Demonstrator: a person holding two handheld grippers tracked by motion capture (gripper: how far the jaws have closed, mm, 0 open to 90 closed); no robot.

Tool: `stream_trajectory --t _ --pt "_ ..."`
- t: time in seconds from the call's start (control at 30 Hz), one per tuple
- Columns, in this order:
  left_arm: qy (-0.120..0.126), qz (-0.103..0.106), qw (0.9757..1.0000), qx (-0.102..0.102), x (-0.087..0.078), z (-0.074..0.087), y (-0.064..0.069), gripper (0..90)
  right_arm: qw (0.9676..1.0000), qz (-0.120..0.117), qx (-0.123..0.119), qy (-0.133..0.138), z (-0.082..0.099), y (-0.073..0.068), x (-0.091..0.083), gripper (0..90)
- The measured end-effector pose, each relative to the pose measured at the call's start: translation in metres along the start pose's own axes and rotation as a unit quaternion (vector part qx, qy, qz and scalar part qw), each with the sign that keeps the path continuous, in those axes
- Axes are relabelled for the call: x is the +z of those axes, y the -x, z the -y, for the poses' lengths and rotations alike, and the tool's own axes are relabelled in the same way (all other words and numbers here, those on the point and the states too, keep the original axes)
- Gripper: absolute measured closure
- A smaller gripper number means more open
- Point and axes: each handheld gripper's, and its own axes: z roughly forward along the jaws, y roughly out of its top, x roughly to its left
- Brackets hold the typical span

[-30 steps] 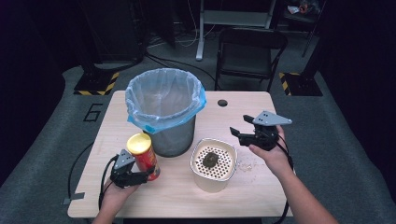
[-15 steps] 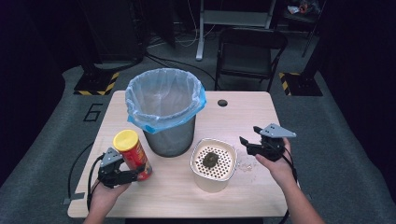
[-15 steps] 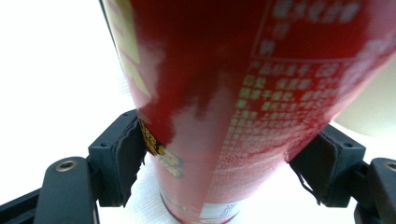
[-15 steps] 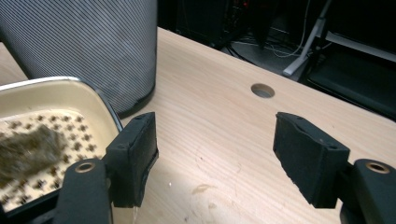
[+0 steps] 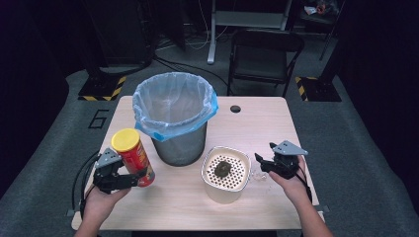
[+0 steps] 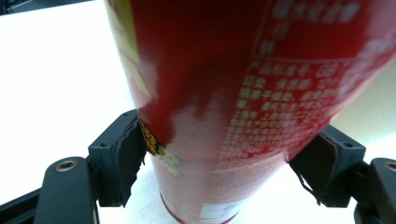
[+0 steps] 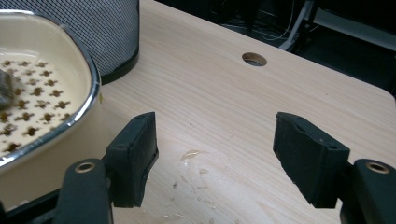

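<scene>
— What is your left gripper [image 5: 129, 178] doing?

— Your jaws are clamped on the lower body of a red chip can [image 5: 133, 157] with a yellow lid [image 5: 124, 139]. In the left gripper view the can [image 6: 243, 98] sits squeezed between both black pads [image 6: 128, 156], tilted, with its base just above the pale table [image 6: 51, 70]. From above it leans toward you and to the left, at the table's left front area.

— And further along?

— Just beside the can stands your mesh waste bin [image 5: 179, 143], lined with a blue bag [image 5: 174, 104]. In front of it and to its right sits a cream container [image 5: 225, 173] with a perforated insert and a dark lump [image 5: 222, 168] lying in it.

— My right gripper [image 5: 264, 165]?

— Your jaws stand wide apart with nothing between them, low over the table [image 5: 257, 123] just right of the container [image 7: 44, 107]. A small clear smear [image 7: 194, 161] lies on the wood between them, and the round cable hole [image 7: 254, 59] is farther back.
</scene>
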Motion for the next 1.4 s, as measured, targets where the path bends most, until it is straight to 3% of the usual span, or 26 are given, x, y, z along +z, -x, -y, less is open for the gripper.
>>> stream_trajectory --t 0.2,0.4,0.63,0.77,1.07,1.4 --pt "-0.001 -0.005 1.0000 0.000 -0.016 -0.021 0.002 23.4 0.9998 0.000 -0.011 -0.014 0.009 -0.004 0.005 30.1" --pt "0.014 -0.004 0.9999 0.000 -0.039 -0.046 0.003 23.4 0.9997 0.003 -0.018 -0.018 0.013 -0.005 0.005 30.1" --pt "0.021 -0.009 0.9997 0.002 -0.061 -0.074 0.002 23.4 0.9998 -0.002 0.005 -0.021 0.017 -0.001 0.004 30.1" --pt "0.021 -0.012 0.9997 0.005 -0.072 -0.094 0.000 23.4 0.9997 -0.003 0.003 -0.026 0.020 0.000 0.005 30.1" --pt "0.016 -0.016 0.9996 0.014 -0.087 -0.132 -0.003 23.4 0.9994 -0.003 0.014 -0.032 0.023 0.003 0.007 30.1" --pt "0.020 -0.014 0.9993 0.027 -0.092 -0.167 0.004 23.4 0.9993 -0.003 0.015 -0.034 0.023 0.005 0.007 30.1"
